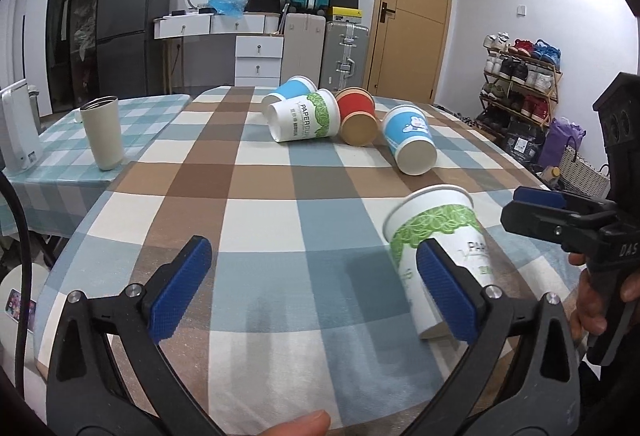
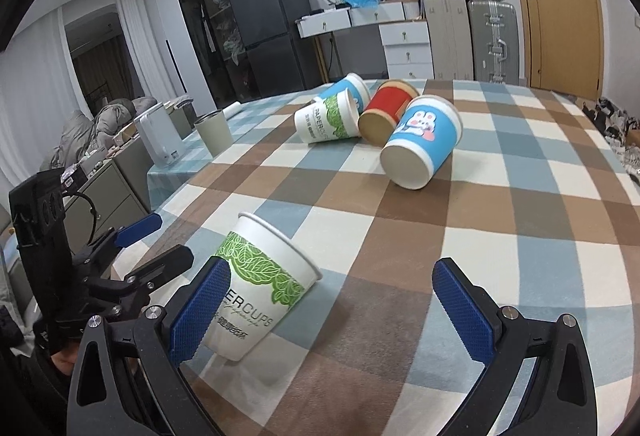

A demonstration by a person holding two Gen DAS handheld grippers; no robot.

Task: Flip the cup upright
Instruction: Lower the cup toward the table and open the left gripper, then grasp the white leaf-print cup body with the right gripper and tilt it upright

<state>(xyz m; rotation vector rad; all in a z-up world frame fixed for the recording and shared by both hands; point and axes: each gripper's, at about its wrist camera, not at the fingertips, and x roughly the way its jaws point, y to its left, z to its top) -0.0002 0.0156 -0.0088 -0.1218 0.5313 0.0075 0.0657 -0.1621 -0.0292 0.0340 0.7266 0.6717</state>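
A white paper cup with a green leaf band [image 1: 440,236] [image 2: 260,284] stands near the table's front edge, mouth up, leaning in both fisheye views. My left gripper [image 1: 316,292] is open; its right pad [image 1: 444,288] is beside the cup. My right gripper [image 2: 332,308] is open; its left pad [image 2: 200,312] is at the cup's side. The cup sits between the two grippers, in neither one's grasp. Several cups lie on their sides farther back: a blue rabbit cup [image 1: 412,137] [image 2: 424,139], a red and brown cup [image 1: 356,115] [image 2: 386,111], a white leaf cup [image 1: 304,115] [image 2: 326,119] and a blue cup [image 1: 290,87] [image 2: 352,85].
The checked tablecloth [image 1: 260,195] covers the table. A beige tumbler [image 1: 102,131] [image 2: 214,131] stands upright on the left, next to a white appliance [image 1: 18,127] [image 2: 160,135]. Suitcases, drawers, a fridge and a door are behind; a shoe rack [image 1: 520,79] stands at the right.
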